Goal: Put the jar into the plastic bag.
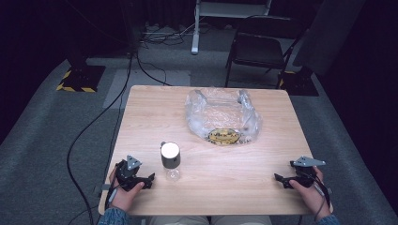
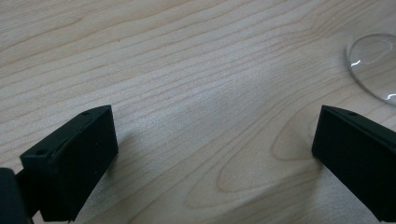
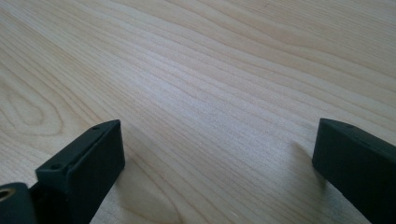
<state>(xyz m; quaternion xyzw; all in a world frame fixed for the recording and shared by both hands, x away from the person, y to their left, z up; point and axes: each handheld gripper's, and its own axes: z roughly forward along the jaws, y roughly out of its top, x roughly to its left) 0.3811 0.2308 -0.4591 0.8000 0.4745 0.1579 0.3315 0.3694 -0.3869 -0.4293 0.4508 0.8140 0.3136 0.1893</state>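
Two grippers rest spread and empty near the table's [image 1: 141, 117] front edge. Our left gripper [image 1: 151, 179] has the upright bottle [image 1: 171, 161] just beside it, at its one o'clock; our right gripper [image 1: 278, 179] is well apart. We judge that a careless sideways reach could topple the bottle.

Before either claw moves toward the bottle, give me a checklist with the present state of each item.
1. Left claw open: ok, jaws stand wide apart with bare wood between them.
2. Right claw open: ok, jaws wide apart, nothing between them.
3. Bottle upright: ok, it stands on the table with its cap toward the camera.
4. Path from left claw to bottle: ok, bare wood lies between them; the bottle's clear base shows at the edge of the left gripper view.
5. Plastic bag apart from the bottle: ok, it lies farther back on the table.
6. Bag mouth open: cannot tell.
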